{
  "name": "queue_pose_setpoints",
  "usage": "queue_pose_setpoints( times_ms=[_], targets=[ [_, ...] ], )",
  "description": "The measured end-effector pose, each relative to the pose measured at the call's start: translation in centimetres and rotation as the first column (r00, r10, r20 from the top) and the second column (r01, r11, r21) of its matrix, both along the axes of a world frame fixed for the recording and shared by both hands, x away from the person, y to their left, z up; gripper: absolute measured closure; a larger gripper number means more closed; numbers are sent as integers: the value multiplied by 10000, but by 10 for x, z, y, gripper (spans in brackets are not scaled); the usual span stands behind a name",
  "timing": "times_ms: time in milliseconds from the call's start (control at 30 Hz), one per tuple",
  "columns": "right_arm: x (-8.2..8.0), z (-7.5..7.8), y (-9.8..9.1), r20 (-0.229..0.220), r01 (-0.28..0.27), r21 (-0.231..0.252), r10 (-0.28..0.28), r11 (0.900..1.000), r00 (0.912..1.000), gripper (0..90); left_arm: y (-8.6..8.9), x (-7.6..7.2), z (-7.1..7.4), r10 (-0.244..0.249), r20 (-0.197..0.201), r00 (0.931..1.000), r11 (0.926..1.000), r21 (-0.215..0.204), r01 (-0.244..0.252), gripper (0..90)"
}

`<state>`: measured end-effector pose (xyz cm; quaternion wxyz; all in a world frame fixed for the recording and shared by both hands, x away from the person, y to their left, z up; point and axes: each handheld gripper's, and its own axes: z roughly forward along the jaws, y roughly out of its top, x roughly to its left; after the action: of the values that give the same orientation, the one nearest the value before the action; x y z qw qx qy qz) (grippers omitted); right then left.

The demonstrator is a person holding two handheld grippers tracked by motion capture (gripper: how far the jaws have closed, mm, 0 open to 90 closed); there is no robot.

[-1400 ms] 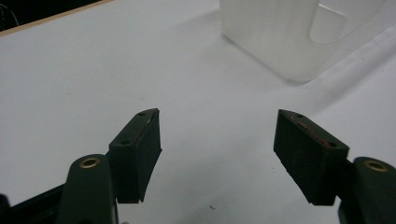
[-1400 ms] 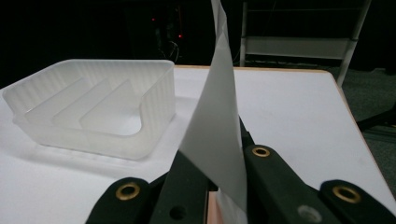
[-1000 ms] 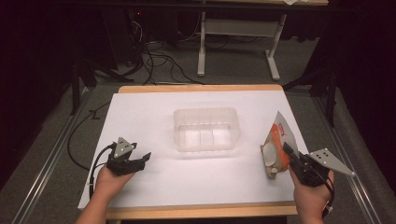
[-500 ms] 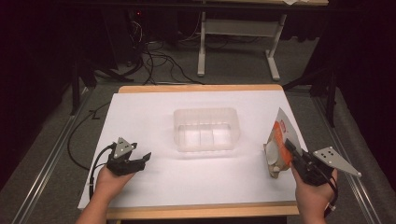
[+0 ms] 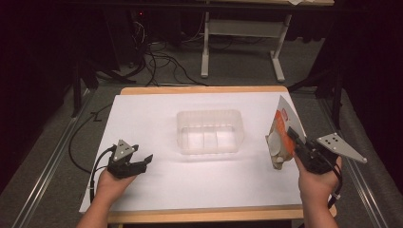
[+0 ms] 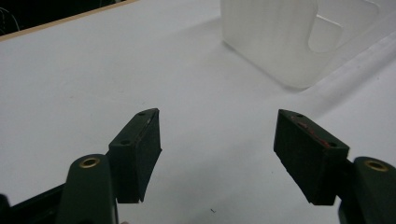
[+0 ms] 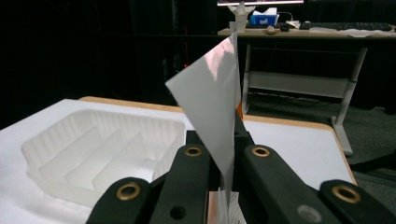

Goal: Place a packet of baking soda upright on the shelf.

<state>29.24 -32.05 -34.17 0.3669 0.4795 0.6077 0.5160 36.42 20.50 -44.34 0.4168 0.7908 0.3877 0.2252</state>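
Two jaws of the right gripper (image 5: 291,142) pinch the near edge of a flat packet (image 5: 280,135), held upright off the table (image 5: 157,118), right of the clear tray (image 5: 210,131). It looks light, thin, floppy: grip an edge. Left gripper (image 5: 142,161) rests open, empty.

Wood-edged table (image 5: 199,90), white sheet (image 5: 152,123) covering it, clear plastic tray (image 5: 210,131) resting mid-sheet

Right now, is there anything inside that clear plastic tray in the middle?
The tray looks empty: the high view and the right gripper view show bare compartments split by low ribs. In the right gripper view, the packet and jaws hide its near right corner.
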Motion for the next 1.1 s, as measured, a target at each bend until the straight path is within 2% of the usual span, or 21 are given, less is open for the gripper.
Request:
queue_pose_setpoints(
  times_ms=[300, 567, 800, 1100],
  targets=[
    [12, 22, 10, 244, -96, 11, 96, 10000, 9997, 900, 1, 0, 1, -12, 32, 10000, 10000, -56, 12, 322],
    [18, 42, 29, 547, -414, -43, 416, 9991, 9976, 900, 0, -1, 0, -38, 7, 10000, 10000, -18, 38, 322],
    [25, 62, 50, 885, -832, -85, 836, 9965, 9926, 900, 0, -1, 0, -33, 14, 10000, 10000, -69, 33, 321],
    [35, 69, 78, 990, -1310, -45, 1308, 9914, 9864, 900, 1, -2, 1, -31, 29, 10000, 9999, -133, 31, 321]
  ],
)
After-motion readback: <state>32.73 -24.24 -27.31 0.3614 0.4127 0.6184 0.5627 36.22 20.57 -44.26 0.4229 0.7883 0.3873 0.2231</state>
